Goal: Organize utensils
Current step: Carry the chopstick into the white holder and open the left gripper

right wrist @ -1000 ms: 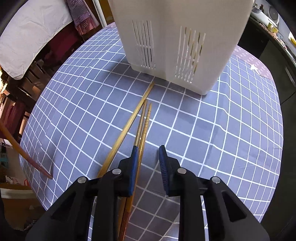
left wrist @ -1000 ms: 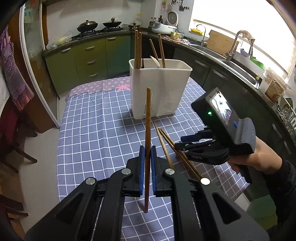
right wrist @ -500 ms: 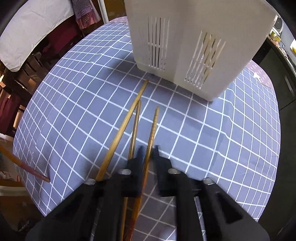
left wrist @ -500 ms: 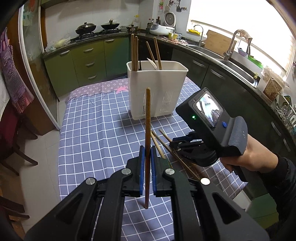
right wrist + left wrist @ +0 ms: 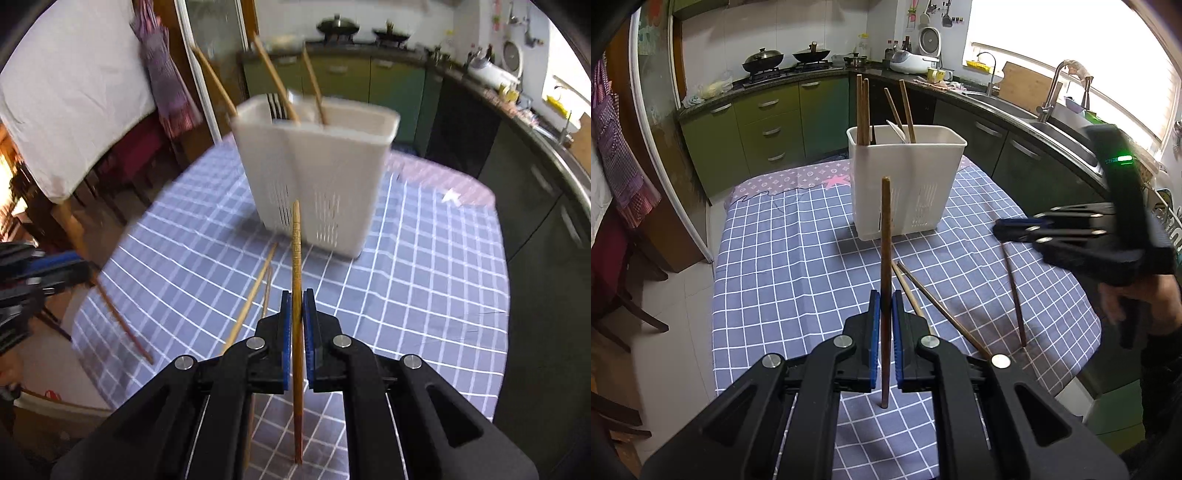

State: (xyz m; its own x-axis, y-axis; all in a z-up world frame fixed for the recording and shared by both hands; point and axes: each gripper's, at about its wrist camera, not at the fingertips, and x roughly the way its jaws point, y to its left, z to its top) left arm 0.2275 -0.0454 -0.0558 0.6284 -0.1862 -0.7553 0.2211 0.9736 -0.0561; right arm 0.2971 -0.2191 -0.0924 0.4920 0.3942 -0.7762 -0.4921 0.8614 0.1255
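Jaws over checked tablecloth, kitchen

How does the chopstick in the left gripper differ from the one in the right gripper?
The left gripper holds a dark brown chopstick of one even tone. The right gripper holds a lighter, golden chopstick that has a ridged upper part and a reddish lower end. Both stand about upright, clamped between shut blue pads, in front of the white holder.
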